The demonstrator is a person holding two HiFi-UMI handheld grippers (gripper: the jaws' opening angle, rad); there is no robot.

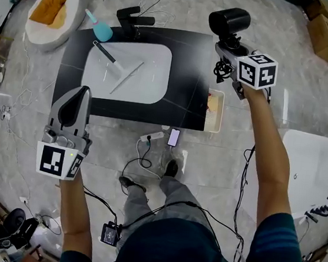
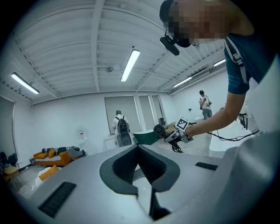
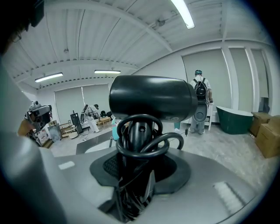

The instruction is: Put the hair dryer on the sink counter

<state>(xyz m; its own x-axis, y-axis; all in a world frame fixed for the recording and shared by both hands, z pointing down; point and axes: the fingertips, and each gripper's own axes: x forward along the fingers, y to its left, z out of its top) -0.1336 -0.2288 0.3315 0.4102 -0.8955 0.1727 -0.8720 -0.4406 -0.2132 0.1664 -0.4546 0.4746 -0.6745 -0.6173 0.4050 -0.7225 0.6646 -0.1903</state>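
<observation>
At upper right of the head view, the right claw [image 1: 229, 45] is clenched on the handle of the black hair dryer [image 1: 229, 20]. The right gripper view shows both jaws pressed on that handle, with the black cord [image 3: 144, 142] looped round it and the barrel lying crosswise above. The dryer is held clear of any surface and appears just over the right rear corner of the black worktop [image 1: 187, 89], not resting on it.

The left claw [image 1: 84, 92] is at lower left, near the front left corner of the worktop. Its jaws are drawn together with nothing between them, as the left gripper view confirms.

A white basin [image 1: 154, 67] is sunk into the worktop. It contains a dark-handled brush [image 1: 107, 53] and a pale stick-like item [image 1: 129, 76]. A black faucet [image 1: 130, 19] stands at the rear edge, and a teal bottle [image 1: 101, 29] stands just to its left. On the floor in front lie a power strip [image 1: 152, 136] and a phone [image 1: 174, 137].
</observation>
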